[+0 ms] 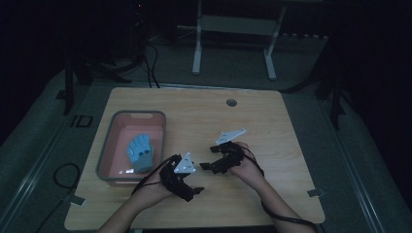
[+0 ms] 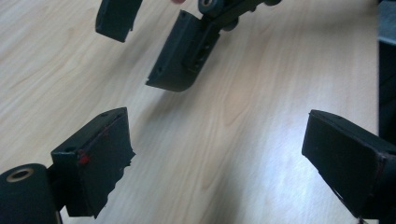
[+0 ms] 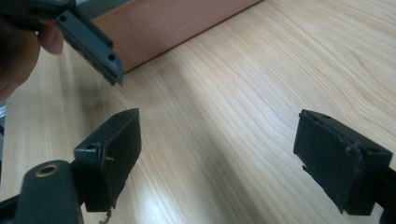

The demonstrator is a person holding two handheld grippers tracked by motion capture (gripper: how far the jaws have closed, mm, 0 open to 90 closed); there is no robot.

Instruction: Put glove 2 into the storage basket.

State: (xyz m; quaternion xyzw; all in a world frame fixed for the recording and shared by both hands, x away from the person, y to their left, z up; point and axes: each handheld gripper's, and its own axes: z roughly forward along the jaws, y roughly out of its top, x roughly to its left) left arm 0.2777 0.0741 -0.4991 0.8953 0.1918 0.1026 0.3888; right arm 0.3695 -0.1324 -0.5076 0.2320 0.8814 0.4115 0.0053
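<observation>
In the high view both hands hold their grippers low over the front middle of the wooden table [image 1: 252, 121], tips turned toward each other. My left gripper [image 1: 194, 191] is open; in its own view its black jaws stand wide apart over bare wood [image 2: 219, 158]. My right gripper [image 1: 206, 165] is open too, with nothing between its jaws [image 3: 224, 158]. The right gripper's fingers [image 2: 180, 53] show close ahead in the left gripper view. A blue glove-like thing [image 1: 140, 152] lies in a pink bin [image 1: 108, 141] to the left of the hands.
The bin's reddish wall [image 3: 177, 23] runs close behind the right gripper's jaws, with a piece of the left gripper [image 3: 88, 39] and a fingertip [image 3: 49, 39] beside it. A round cable hole [image 1: 231, 102] sits at the table's far edge. A white desk frame [image 1: 233, 29] stands beyond on the floor.
</observation>
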